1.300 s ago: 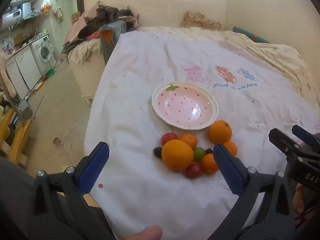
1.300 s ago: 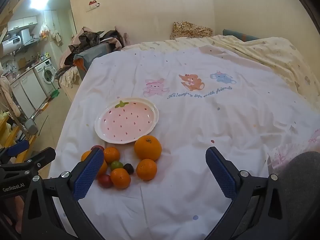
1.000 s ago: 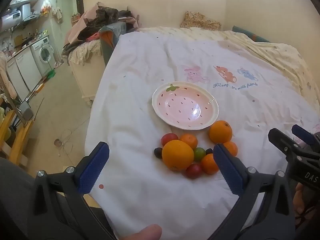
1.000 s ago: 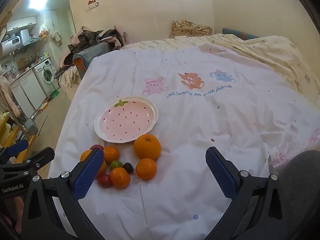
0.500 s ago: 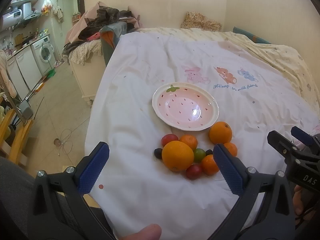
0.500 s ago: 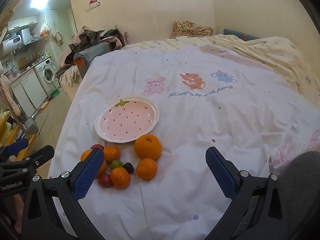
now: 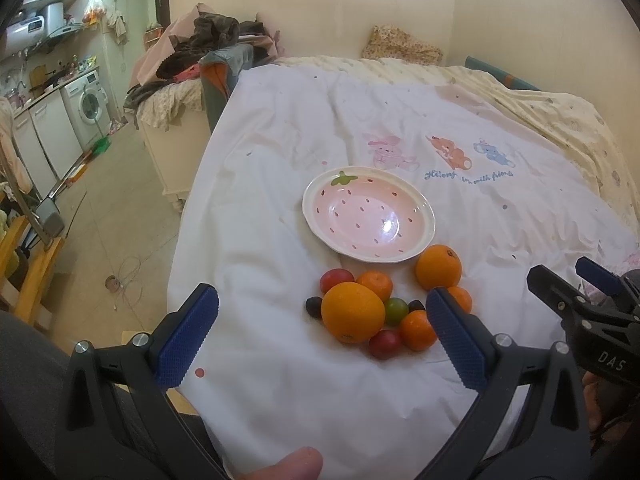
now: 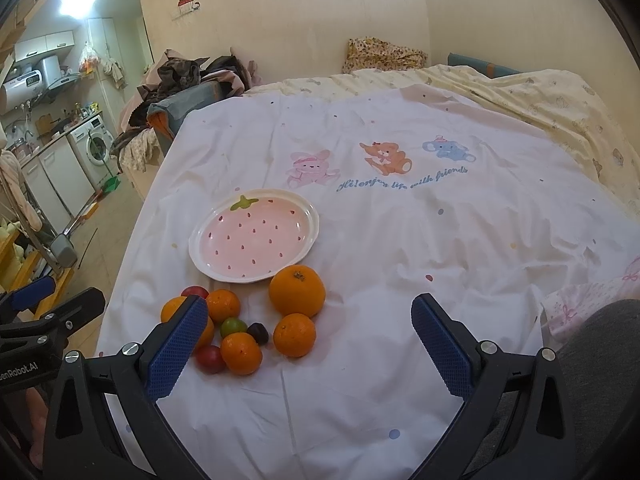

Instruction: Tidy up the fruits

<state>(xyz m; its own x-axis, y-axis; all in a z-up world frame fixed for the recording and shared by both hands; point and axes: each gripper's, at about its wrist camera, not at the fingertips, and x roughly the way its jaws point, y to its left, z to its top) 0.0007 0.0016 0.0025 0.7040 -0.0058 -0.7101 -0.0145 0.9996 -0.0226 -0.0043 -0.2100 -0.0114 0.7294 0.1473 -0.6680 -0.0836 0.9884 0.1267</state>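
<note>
A pink strawberry-pattern plate [image 7: 424, 204] [image 8: 312, 214] lies empty on the white bedsheet. Just in front of it is a cluster of fruit: a big orange [image 7: 352, 312], a second big orange [image 7: 438, 266] [image 8: 297, 290], several small mandarins [image 8: 294, 334], red tomatoes [image 7: 385, 344] [image 8: 210, 359], a green one [image 7: 396, 311] [image 8: 233, 325] and dark grapes [image 8: 258, 332]. My left gripper [image 7: 320, 336] is open and empty, hovering just short of the cluster. My right gripper [image 8: 308, 344] is open and empty, to the right of the fruit.
The sheet [image 8: 440, 240] with cartoon animals covers the bed; its left edge drops to the floor [image 7: 100, 208]. A pile of clothes [image 7: 208, 40] lies at the far left corner. A pillow [image 8: 384, 54] sits against the wall. Kitchen units and a washing machine [image 7: 90, 104] stand far left.
Both views have barely shifted; the fruit and plate stay where they were and both grippers stay open.
</note>
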